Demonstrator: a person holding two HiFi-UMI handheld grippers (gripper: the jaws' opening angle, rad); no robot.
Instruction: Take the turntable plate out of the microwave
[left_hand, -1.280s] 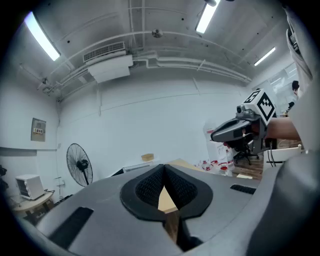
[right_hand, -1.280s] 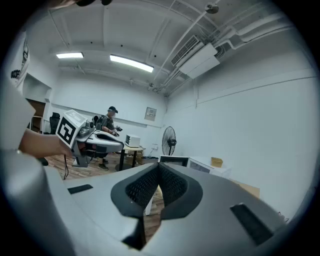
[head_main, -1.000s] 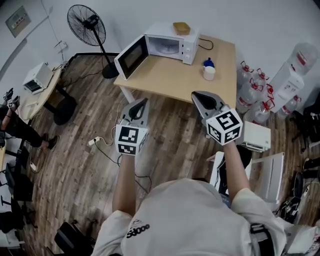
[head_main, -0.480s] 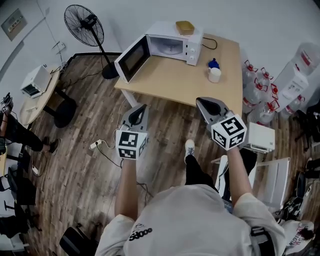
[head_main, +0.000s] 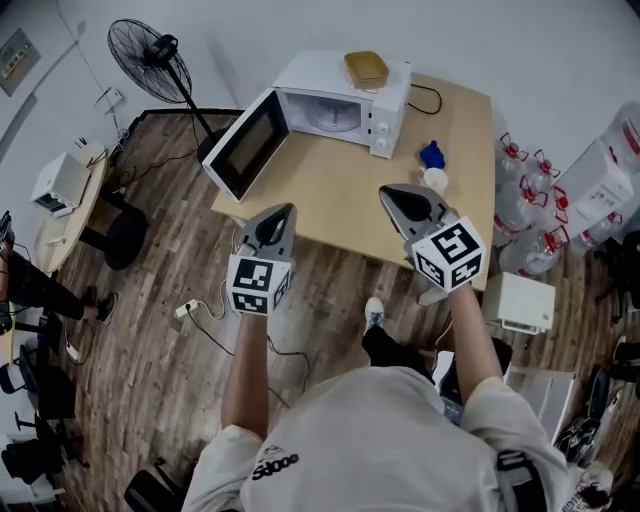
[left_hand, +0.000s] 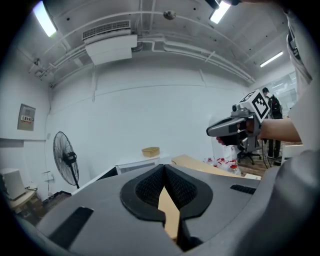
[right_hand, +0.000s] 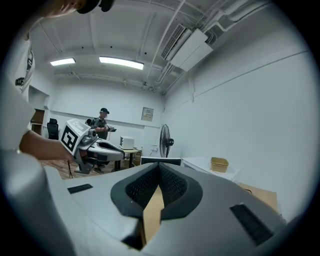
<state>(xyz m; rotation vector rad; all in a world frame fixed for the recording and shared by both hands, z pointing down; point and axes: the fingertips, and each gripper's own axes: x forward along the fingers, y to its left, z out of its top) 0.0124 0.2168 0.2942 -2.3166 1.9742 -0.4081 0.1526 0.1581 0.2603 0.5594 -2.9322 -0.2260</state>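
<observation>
A white microwave (head_main: 345, 95) stands at the table's far end with its door (head_main: 245, 145) swung open to the left. In its pale cavity a round turntable plate (head_main: 334, 118) shows only faintly. My left gripper (head_main: 283, 212) hovers over the table's near left edge, shut and empty. My right gripper (head_main: 392, 194) is over the near right part of the table, also shut with nothing in it. Both point toward the microwave, well short of it. In the left gripper view the jaws (left_hand: 163, 168) meet at the tips, and the same is seen in the right gripper view (right_hand: 159, 165).
A yellow bowl (head_main: 367, 69) sits on the microwave. A blue item (head_main: 432, 156) and a white cup (head_main: 436, 180) stand on the wooden table (head_main: 340, 200). A fan (head_main: 150, 58) stands at left, water bottles (head_main: 525, 190) at right. A person (right_hand: 103, 123) stands far behind.
Both grippers have moved forward from over the floor to over the table's near edge. The microwave and table now sit closer and larger in the head view.
</observation>
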